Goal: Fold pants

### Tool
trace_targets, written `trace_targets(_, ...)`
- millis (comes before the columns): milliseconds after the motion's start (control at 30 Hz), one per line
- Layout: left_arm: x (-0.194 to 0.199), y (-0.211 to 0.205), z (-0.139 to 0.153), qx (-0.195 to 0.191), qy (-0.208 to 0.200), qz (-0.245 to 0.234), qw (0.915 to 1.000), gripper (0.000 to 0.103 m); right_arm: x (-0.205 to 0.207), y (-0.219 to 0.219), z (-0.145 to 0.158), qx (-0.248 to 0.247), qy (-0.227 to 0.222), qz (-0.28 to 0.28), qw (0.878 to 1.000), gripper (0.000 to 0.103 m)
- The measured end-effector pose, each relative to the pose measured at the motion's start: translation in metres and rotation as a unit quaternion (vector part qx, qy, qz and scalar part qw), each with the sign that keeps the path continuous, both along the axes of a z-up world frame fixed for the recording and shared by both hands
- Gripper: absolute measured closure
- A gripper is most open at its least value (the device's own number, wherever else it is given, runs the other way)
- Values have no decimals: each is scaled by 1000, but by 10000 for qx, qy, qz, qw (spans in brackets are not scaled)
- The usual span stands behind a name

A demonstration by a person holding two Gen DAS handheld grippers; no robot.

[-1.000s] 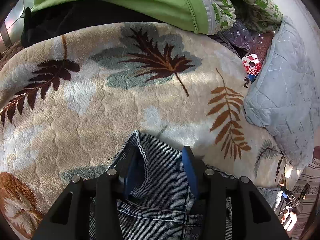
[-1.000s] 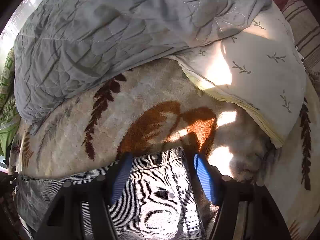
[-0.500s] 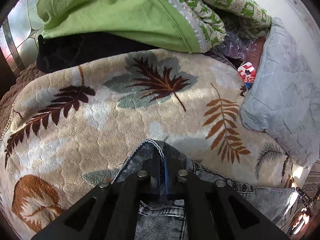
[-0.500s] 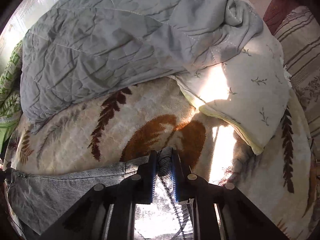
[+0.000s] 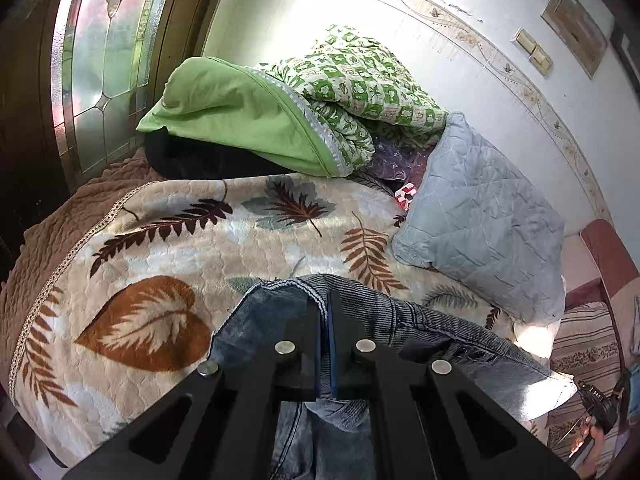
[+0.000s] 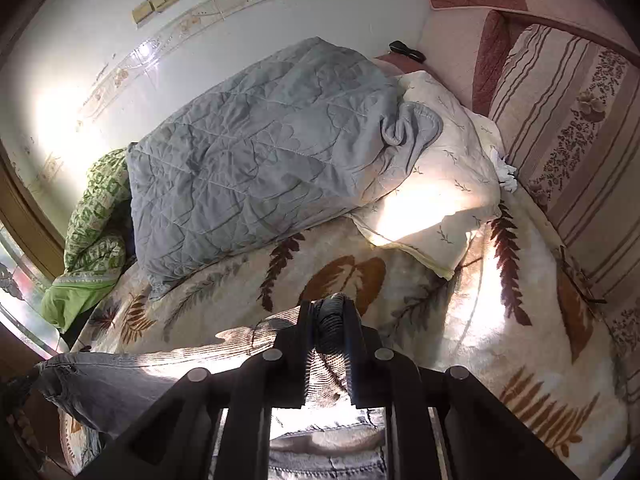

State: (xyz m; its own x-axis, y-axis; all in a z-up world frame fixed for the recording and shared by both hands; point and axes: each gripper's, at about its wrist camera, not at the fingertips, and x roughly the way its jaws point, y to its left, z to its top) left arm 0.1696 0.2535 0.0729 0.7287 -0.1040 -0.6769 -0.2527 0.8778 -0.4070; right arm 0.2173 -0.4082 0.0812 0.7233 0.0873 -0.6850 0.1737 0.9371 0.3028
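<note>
Left fingers (image 5: 325,322) pinching pants (image 5: 420,332), right fingers (image 6: 329,334) likewise

The pants (image 5: 432,332) are blue-grey denim with thin stripes. The blanket (image 5: 168,264) under them is cream with brown, rust-orange and grey-blue leaves on it, and its edge is brown. The quilt (image 6: 256,168) is light grey-blue with stitched leaf lines. One pillow (image 6: 448,184) is cream with tiny green sprigs. Another cover (image 5: 228,120) is bright green, next to a green-and-white patterned cloth (image 5: 368,88). The cushion (image 6: 568,120) has pink and cream stripes with flowers.
</note>
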Motion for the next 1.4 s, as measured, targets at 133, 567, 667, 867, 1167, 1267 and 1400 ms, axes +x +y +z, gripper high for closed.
trace_targets(133,-52,4,-16,-155,104,14,9998,100,-64,2,-3,-4,-18,84,10000,89)
trace_targets(567,-127,13,-95,-303,892,141,9955,100,-189,-5,-103,399,787,8,9961,89)
trace_targets(667,-124,14,-96,-270,950,106,9951,100,-196,-8,-100,500,696,-12,9963,89)
trace_targets(867,-125,28,-127,-596,1655,454,9834,90,-187,-5,-141,409,1805,256,9824,84)
trace_targets(1167,-145,41,-78,-323,1142,1173,9860,60,-195,-21,-99,-103,1317,-400,9904,45)
trace_targets(1267,-134,13,-61,-139,897,786,9928,49,-170,-14,-85,68,1180,-112,9929,40)
trace_targets(1400,-105,-39,-66,-40,851,-7,9964,47,-120,-21,-99,595,1338,-22,9892,40)
